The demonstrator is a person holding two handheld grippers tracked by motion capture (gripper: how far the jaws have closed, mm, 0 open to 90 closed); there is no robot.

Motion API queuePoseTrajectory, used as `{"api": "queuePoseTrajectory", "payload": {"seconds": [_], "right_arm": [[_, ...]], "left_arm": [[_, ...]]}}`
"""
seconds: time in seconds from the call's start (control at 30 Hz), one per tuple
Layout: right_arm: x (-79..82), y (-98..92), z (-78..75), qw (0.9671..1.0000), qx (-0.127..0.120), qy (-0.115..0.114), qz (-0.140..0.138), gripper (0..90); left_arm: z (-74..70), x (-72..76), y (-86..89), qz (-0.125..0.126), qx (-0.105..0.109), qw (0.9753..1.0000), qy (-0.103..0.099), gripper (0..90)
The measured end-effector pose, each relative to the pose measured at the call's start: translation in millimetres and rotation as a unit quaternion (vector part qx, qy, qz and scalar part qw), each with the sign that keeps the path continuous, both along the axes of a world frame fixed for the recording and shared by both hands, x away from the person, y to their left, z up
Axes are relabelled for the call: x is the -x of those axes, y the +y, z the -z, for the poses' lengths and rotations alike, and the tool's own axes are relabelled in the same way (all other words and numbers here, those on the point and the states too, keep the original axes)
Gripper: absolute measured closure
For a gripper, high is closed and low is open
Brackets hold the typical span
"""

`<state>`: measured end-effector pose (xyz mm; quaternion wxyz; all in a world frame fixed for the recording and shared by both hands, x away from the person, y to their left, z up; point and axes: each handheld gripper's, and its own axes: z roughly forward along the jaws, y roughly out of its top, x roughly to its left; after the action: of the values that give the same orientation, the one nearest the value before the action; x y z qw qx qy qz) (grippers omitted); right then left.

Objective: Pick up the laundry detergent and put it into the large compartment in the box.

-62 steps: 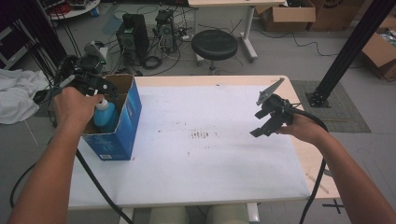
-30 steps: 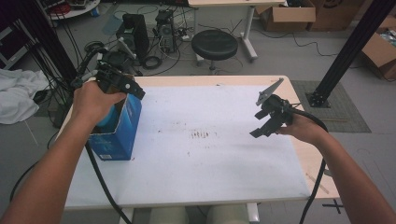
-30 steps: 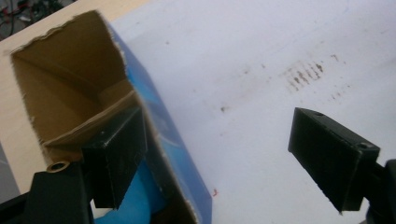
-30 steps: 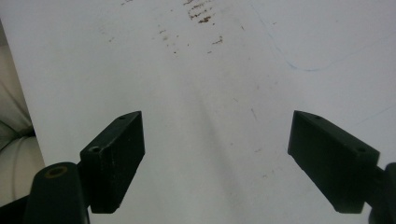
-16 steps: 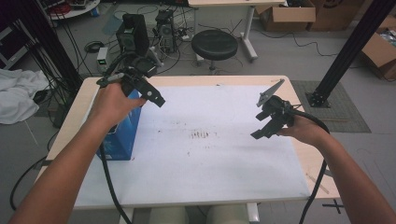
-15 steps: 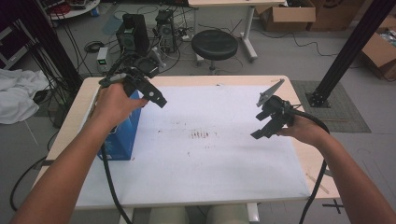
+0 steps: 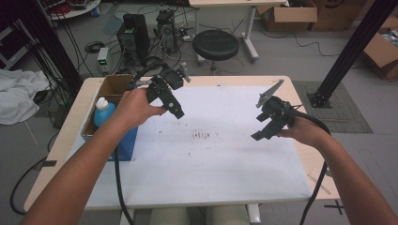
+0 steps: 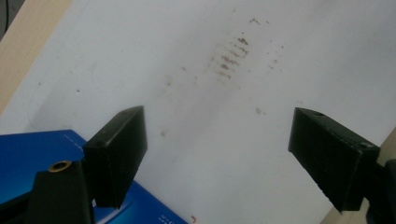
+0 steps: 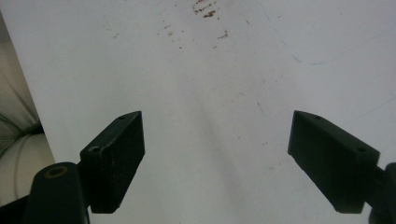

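The bottle [image 7: 104, 111] is standing upright inside the blue box [image 7: 123, 140] at about nine o'clock on the surface [image 7: 225, 164]. It is showing a pale blue body, a white neck and a white cap, and it is sitting near the box's left wall; its lower part is hidden by the cardboard. The left gripper [image 7: 174, 105] is hovering just to the three o'clock side of the box, above the white sheet [image 7: 211, 168], its fingers [image 8: 116, 154] spread wide apart with nothing between them. In the left gripper view a corner of the blue box is lying below the near finger. The right gripper [image 7: 267, 126] is hanging over the sheet toward three o'clock, well apart from the box, its fingers [image 9: 114, 156] likewise wide apart and empty. Brownish smudges [image 7: 202, 136] are marking the sheet between the two grippers.
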<state>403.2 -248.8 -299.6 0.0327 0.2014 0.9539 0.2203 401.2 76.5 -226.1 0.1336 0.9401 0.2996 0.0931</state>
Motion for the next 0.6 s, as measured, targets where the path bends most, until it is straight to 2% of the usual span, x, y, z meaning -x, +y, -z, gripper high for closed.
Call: {"api": "queuePoseTrajectory", "payload": {"seconds": [0.2, 0.47, 0.6], "right_arm": [[-1.6, 2.0, -0.4, 1.0, 0.0, 0.0, 0.0, 18.5], [-3.1, 5.1, 0.1, 1.0, 0.0, 0.001, 0.002, 18.5], [-2.2, 6.7, -0.1, 1.0, 0.001, 0.001, -0.001, 18.5]], "left_arm": [[6.0, 1.9, -7.6, 0.031, -0.011, 0.9994, 0.005, 20.4], [13.2, 1.0, -12.8, 0.053, -0.012, 0.9984, 0.017, 20.5], [12.6, 0.4, -12.1, 0.053, -0.008, 0.9984, 0.018, 20.6]]}}
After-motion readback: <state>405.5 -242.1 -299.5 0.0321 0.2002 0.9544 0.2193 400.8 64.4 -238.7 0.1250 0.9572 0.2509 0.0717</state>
